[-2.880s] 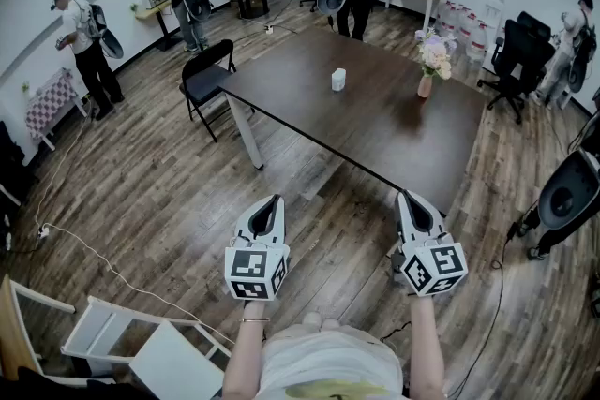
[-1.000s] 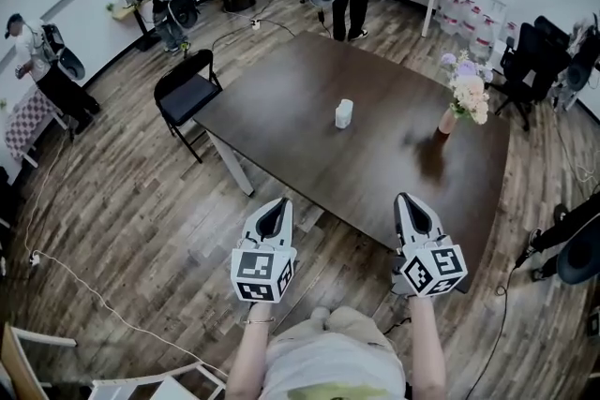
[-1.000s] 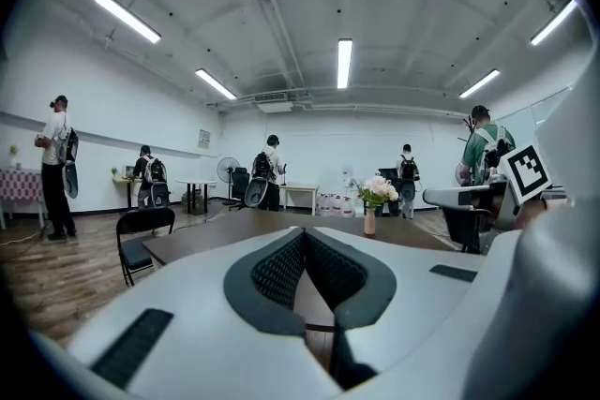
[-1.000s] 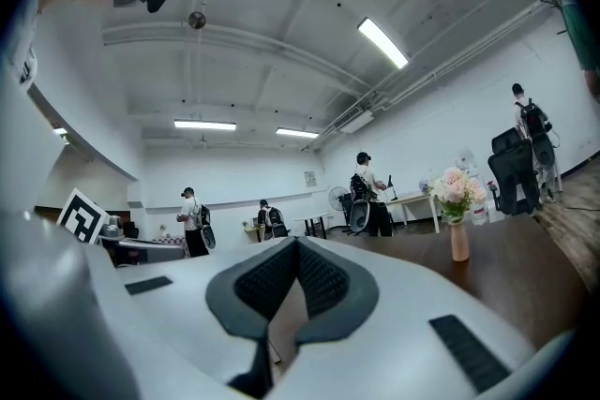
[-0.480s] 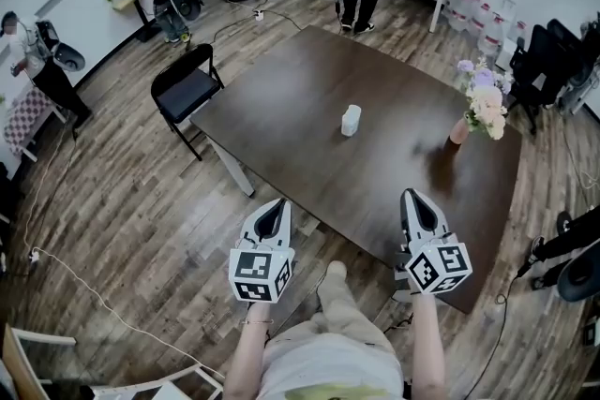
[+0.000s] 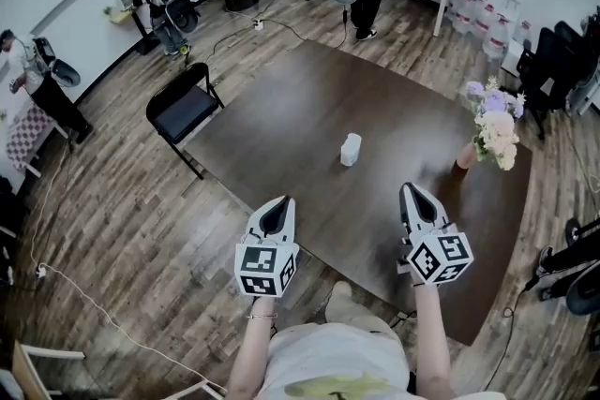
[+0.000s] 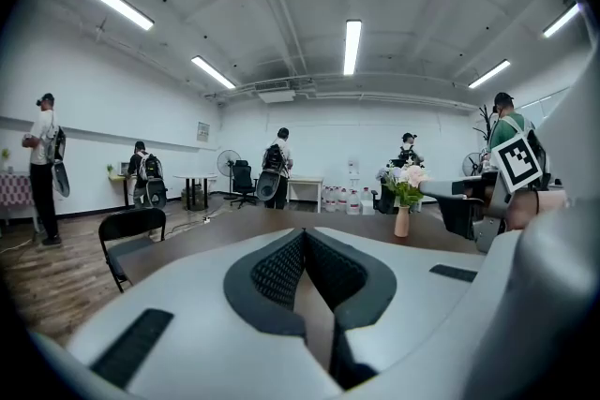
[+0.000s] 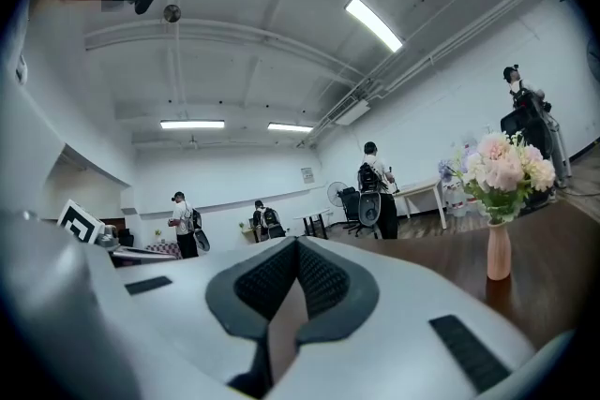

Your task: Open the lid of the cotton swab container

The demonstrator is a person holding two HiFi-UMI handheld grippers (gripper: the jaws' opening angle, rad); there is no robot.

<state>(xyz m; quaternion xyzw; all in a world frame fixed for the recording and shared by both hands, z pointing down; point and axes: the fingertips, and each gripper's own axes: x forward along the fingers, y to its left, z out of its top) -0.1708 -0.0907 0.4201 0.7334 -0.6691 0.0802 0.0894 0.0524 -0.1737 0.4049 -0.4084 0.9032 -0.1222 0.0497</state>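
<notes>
Both claws are shut tight and empty: my left claw [image 6: 276,211] and right claw [image 6: 415,200] hang over the tabletop's [image 6: 281,108] near edge. Up-frame between them, well apart, the white cotton swab container [image 6: 351,149] stands upright, slightly nearer my right claw, I judge.

Your cotton swab container [image 6: 351,149] is a small white tub, taller than it is wide, with rounded edges. It stands upright on the dark table [image 6: 281,108]. In the head view it is well to the left of the flower vase [image 6: 466,156] and about level with it. Its top looks closed, though the lid's seam is too small to make out.
</notes>
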